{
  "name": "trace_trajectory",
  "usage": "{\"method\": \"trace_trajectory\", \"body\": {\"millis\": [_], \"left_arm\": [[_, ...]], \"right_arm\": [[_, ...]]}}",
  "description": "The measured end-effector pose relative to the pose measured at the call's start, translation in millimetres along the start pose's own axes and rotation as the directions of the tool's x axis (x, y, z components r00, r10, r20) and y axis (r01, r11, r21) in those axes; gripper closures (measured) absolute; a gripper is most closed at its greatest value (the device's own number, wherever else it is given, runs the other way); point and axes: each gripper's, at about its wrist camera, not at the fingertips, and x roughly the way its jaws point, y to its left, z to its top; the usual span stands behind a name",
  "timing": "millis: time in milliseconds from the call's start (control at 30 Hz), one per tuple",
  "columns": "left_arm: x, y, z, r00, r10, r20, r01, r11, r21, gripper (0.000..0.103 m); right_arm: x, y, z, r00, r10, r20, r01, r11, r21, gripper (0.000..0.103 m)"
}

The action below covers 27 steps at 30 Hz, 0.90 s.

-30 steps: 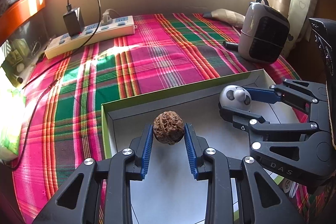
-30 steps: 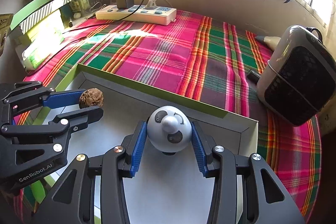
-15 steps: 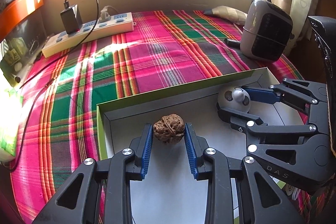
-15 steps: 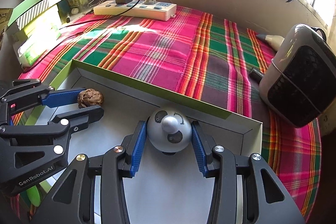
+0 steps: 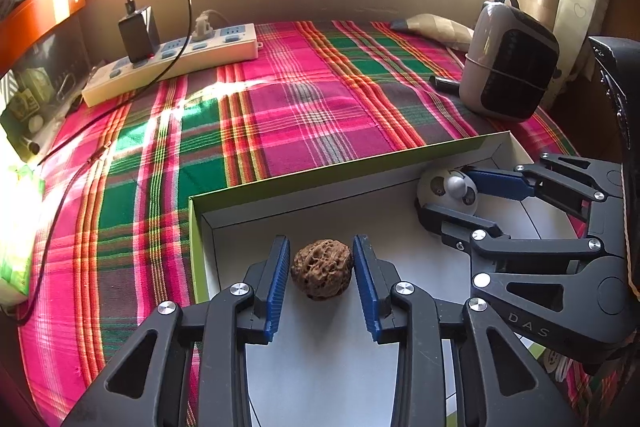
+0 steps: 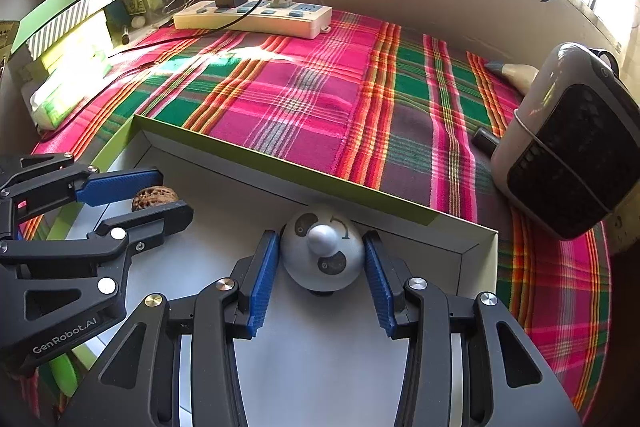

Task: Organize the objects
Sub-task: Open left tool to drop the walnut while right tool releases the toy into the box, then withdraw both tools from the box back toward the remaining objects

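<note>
A wrinkled brown walnut [image 5: 321,270] lay on the white floor of a shallow green-edged cardboard tray [image 5: 328,173], near its left corner. The left gripper [image 5: 321,277] had just been opening; its blue ribbed pads stood slightly clear of the nut between them. The right gripper [image 6: 322,267] clasped a round grey panda-faced ball [image 6: 322,255] resting by the tray's far wall.
</note>
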Motion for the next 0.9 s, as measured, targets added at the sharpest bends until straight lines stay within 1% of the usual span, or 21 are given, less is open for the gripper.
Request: {"method": "trace_trajectory", "body": {"millis": [200, 267, 300, 333, 600, 900], "left_arm": [[-6.1, 1.7, -1.8, 1.0, 0.005, 0.008, -0.005, 1.0, -0.002, 0.066], [-8.7, 1.8, -3.1, 1.0, 0.009, 0.012, -0.009, 1.0, -0.004, 0.066], [-10.2, 1.5, -3.6, 1.0, 0.009, 0.014, -0.009, 1.0, -0.002, 0.065], [-11.9, 1.5, -4.1, 1.0, 0.01, 0.017, -0.01, 1.0, -0.002, 0.065], [-26.8, 3.0, -9.6, 0.999, 0.016, 0.04, -0.016, 1.0, -0.015, 0.063], [-49.8, 1.3, -19.6, 0.997, 0.028, 0.076, -0.027, 0.999, -0.024, 0.063]], "right_arm": [[-1.9, -1.4, -2.5, 1.0, 0.001, 0.003, -0.001, 1.0, 0.019, 0.058], [-3.1, -2.0, -2.7, 1.0, 0.001, 0.006, -0.001, 1.0, 0.024, 0.052], [-4.0, -2.5, -2.8, 1.0, 0.0, 0.009, 0.0, 1.0, 0.027, 0.047], [-5.7, -2.8, -3.2, 1.0, -0.003, 0.014, 0.002, 1.0, 0.031, 0.046], [-21.8, -0.8, -8.1, 0.999, -0.023, 0.035, 0.022, 0.999, 0.034, 0.046], [-43.6, 1.1, -19.0, 0.998, -0.02, 0.065, 0.016, 0.998, 0.067, 0.046]]}}
